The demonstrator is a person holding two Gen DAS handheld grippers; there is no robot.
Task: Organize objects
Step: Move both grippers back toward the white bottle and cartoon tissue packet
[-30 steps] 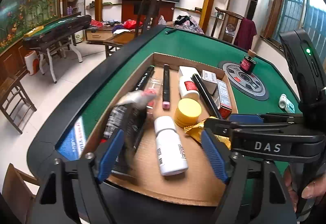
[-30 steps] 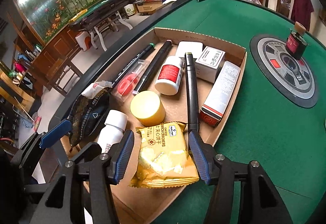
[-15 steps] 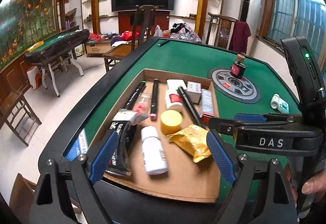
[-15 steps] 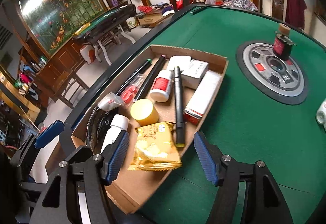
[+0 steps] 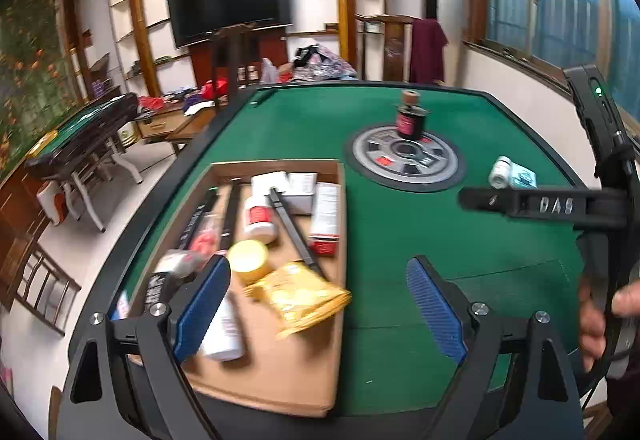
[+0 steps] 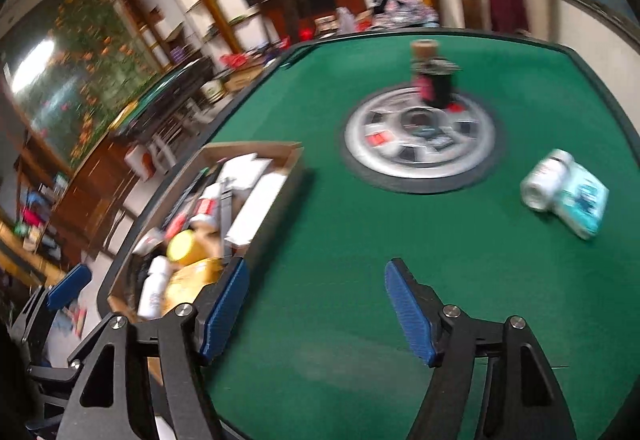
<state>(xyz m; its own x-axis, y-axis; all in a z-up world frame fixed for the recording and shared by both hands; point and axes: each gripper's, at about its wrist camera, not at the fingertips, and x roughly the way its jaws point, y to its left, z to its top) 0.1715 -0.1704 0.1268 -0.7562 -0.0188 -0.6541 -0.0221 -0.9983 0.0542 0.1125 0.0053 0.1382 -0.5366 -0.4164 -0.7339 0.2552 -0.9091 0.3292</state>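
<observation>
Green table (image 6: 320, 240): cardboard tray (image 6: 256, 150) left of both open jaws.

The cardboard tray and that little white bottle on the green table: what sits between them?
The round grey dial with a dark bottle on it; otherwise bare felt, seen from the right wrist.

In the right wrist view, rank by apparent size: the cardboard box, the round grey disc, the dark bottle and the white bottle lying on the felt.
1. cardboard box and round grey disc: similar, unranked.
2. dark bottle and white bottle: blurred, too close to rank.
</observation>
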